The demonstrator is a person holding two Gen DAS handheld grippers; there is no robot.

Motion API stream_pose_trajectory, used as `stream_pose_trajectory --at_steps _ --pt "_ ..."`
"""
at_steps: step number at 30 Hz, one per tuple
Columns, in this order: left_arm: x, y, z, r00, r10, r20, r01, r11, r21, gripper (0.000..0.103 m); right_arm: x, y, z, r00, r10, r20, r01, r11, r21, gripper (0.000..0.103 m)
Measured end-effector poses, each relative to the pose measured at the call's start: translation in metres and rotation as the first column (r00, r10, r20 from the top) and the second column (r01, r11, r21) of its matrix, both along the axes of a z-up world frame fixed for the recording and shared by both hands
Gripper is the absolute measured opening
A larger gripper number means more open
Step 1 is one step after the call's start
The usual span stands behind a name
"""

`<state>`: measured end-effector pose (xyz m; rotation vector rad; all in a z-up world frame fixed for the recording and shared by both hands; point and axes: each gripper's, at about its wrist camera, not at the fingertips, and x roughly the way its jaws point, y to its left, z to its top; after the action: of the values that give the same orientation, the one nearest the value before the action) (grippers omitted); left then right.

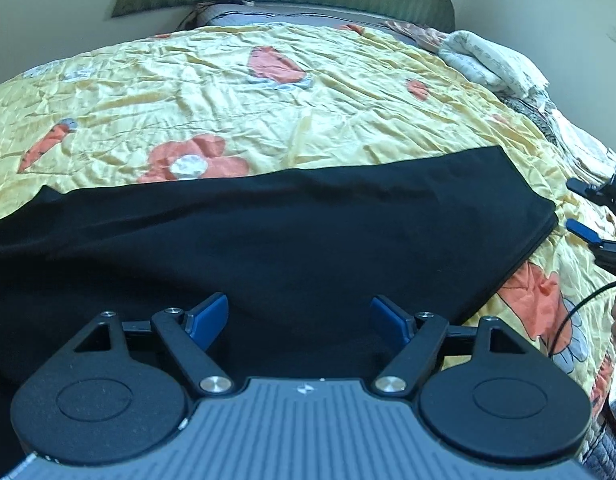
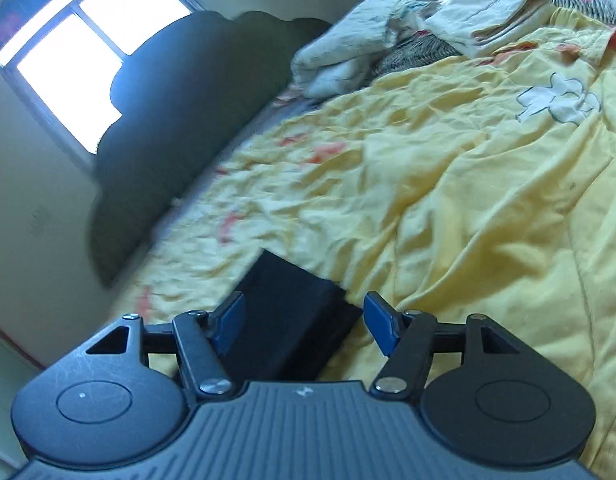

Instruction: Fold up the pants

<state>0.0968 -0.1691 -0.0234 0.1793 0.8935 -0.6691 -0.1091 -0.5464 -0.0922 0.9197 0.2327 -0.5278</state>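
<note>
Black pants [image 1: 268, 240] lie flat in a wide band across the yellow flowered bedspread [image 1: 228, 92]. My left gripper [image 1: 300, 314] hovers over their near part, open, with nothing between its blue pads [image 1: 210, 316]. At the right edge of the left wrist view my right gripper [image 1: 579, 210] stands open just off the pants' right end. In the right wrist view a corner of the pants [image 2: 292, 312] lies on the bedspread [image 2: 467, 200] below my right gripper [image 2: 304, 310]. Its pads [image 2: 381, 320] stand apart and do not press on the cloth.
Crumpled pale cloths [image 2: 347, 56] are heaped at the far side of the bed, seen in the left wrist view as a white bundle [image 1: 491, 64]. A dark headboard [image 2: 180, 120] stands under a bright window [image 2: 88, 52]. A hand and a black cable [image 1: 575, 320] show at the right edge.
</note>
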Motion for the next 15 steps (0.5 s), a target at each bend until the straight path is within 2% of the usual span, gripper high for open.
stream_pose_trajectory --at_steps 1,3,6,8,12,13,15 --pt "-0.001 -0.004 -0.002 1.0 -0.007 -0.003 0.007 1.0 0.004 0.08 -0.001 -0.002 -0.002 0.998 0.047 0.04 -0.049 0.997 0.051 0.066" --pt "-0.005 -0.01 -0.005 1.0 -0.022 -0.009 0.022 1.0 0.014 0.08 0.005 -0.004 -0.008 0.992 0.107 0.061 -0.113 0.986 0.12 0.066" --pt "-0.014 -0.018 -0.008 0.998 -0.069 0.003 0.069 0.997 0.043 0.08 0.016 -0.003 -0.013 0.992 0.119 0.028 -0.122 0.985 0.119 0.066" --pt "-0.021 -0.021 -0.008 0.995 -0.091 0.039 0.088 0.994 0.072 0.08 0.024 -0.006 -0.016 0.991 0.128 0.036 -0.131 0.984 0.121 0.066" --pt "-0.028 -0.026 -0.007 0.991 -0.115 0.07 0.108 0.99 0.091 0.08 0.04 -0.015 -0.019 0.993 0.119 0.009 -0.119 0.989 0.084 0.064" --pt "-0.028 -0.027 -0.007 0.99 -0.124 0.067 0.118 0.989 0.089 0.08 0.043 -0.018 -0.021 0.994 0.109 0.007 -0.11 0.99 0.089 0.059" --pt "-0.033 -0.029 -0.005 0.986 -0.154 0.068 0.148 0.985 0.087 0.082 0.045 -0.02 -0.023 0.996 0.092 -0.008 -0.091 0.992 0.088 0.025"
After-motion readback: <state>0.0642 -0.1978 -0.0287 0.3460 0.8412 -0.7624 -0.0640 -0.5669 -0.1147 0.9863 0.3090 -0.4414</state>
